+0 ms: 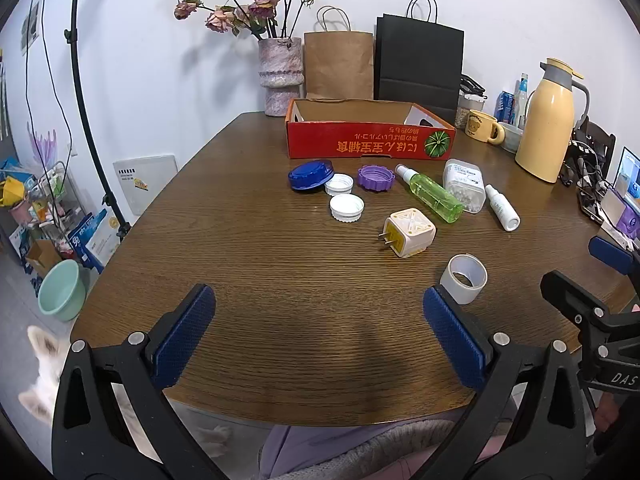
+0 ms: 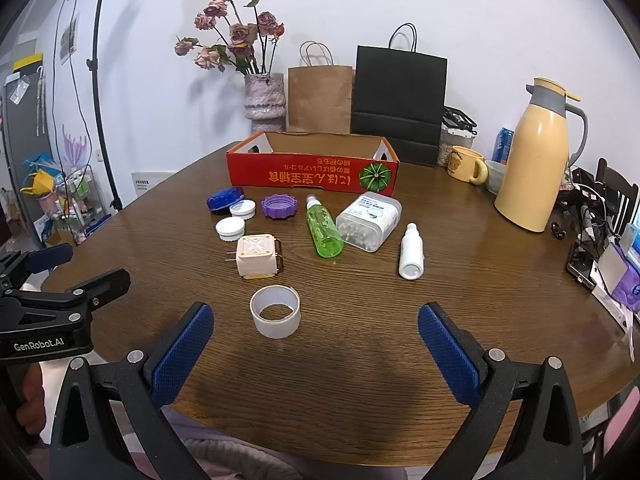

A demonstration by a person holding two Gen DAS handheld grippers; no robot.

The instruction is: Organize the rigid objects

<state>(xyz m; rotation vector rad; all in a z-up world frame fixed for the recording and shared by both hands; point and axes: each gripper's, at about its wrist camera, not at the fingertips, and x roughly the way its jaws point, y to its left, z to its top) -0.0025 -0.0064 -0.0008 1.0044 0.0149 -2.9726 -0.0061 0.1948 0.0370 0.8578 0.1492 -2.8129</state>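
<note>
A red cardboard box (image 1: 370,140) (image 2: 312,174) stands open at the back of the wooden table. In front of it lie a blue lid (image 1: 311,175), two white caps (image 1: 346,207), a purple ring lid (image 1: 376,177), a green spray bottle (image 1: 430,193) (image 2: 323,226), a clear swab box (image 1: 464,185) (image 2: 369,221), a small white bottle (image 1: 502,207) (image 2: 411,251), a white plug adapter (image 1: 408,232) (image 2: 256,257) and a white tape roll (image 1: 464,278) (image 2: 276,311). My left gripper (image 1: 320,332) is open over bare wood at the near edge. My right gripper (image 2: 316,340) is open, just short of the tape roll.
A vase of dried roses (image 1: 279,76), a brown bag (image 1: 339,64) and a black bag (image 1: 418,64) stand behind the box. A yellow thermos (image 1: 546,120), a mug (image 1: 482,126) and cables crowd the right side. A light stand (image 1: 86,92) and floor clutter are at left.
</note>
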